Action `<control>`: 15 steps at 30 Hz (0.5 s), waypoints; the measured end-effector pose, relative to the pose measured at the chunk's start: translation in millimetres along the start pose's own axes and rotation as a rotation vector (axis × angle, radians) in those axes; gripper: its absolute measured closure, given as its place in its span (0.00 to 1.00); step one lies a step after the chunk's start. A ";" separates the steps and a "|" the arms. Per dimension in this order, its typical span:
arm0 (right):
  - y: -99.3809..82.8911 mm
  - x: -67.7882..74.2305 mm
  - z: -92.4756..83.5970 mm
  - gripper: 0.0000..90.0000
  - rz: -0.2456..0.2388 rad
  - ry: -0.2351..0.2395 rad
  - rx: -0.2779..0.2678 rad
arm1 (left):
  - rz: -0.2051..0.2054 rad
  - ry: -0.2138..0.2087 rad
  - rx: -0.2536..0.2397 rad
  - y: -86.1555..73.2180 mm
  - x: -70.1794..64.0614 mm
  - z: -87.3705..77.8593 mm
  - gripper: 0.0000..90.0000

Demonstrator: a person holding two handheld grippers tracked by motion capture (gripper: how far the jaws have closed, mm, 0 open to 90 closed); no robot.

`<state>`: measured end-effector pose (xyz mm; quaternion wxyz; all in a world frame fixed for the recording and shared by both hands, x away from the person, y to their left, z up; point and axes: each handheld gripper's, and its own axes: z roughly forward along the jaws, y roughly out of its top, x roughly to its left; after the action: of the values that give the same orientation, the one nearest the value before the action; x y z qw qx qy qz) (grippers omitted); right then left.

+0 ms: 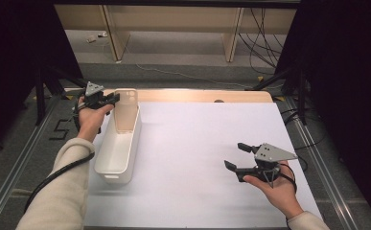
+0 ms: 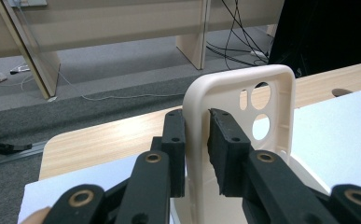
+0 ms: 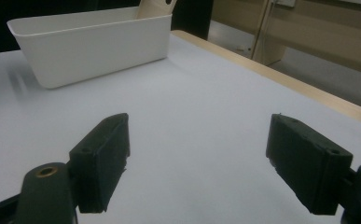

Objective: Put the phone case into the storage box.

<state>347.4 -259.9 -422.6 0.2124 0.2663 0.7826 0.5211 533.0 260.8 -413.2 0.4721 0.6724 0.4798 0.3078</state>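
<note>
Grey floor and pale wooden furniture legs fill the background, with loose cables trailing across the floor at the far right. Nearer me, a white sheet [image 1: 207,143] covers most of the wooden table [image 1: 197,95].

My left gripper [image 1: 110,99] sits at the far left corner of the table, above the far end of the white bin [image 1: 107,160]. It is clenched on a cream phone case [image 1: 126,111]. In the left gripper view, one pad [image 2: 174,140] presses the outer face of the case [image 2: 243,116] and the other pad lies against its inner side, with the case wall pinched between them. The case stands upright on its short end, camera cut-outs toward the top, and its lower end sits down inside the bin. I cannot tell whether the case touches the bin floor.

The bin lies lengthwise along the left edge of the sheet, with its near end toward me.

My right gripper [image 1: 236,155] is well apart from all this, low over the near right part of the sheet. It is released: the right gripper view shows both jaws wide, with bare white sheet [image 3: 192,116] between them. The bin [image 3: 94,42] shows in that view farther off, beyond the jaws, with the top of the case [image 3: 157,7] poking up behind it.
</note>
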 end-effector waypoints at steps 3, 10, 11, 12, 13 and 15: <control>-0.2 -0.1 0.2 0.25 -0.001 0.000 0.002 | 0.000 0.002 0.001 -0.3 0.1 0.5 0.84; -0.3 -0.1 0.4 0.25 -0.001 0.001 0.003 | 0.009 0.008 0.008 0.2 0.5 1.9 0.83; -0.4 -0.1 0.4 0.25 -0.001 0.001 0.003 | 0.010 0.009 0.009 0.1 0.6 2.0 0.83; -0.4 -0.1 0.5 0.25 -0.002 0.001 0.003 | 0.011 0.010 0.010 0.1 0.6 2.2 0.83; -0.4 0.0 0.5 0.25 -0.002 0.002 0.004 | 0.013 0.013 0.013 0.1 0.6 2.4 0.82; -0.4 -0.1 0.5 0.25 -0.002 0.002 0.004 | 0.020 0.014 0.015 0.1 0.6 2.7 0.82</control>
<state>347.7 -259.7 -423.2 0.2116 0.2654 0.7841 0.5196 535.6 260.4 -414.1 0.4604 0.6785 0.4788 0.3136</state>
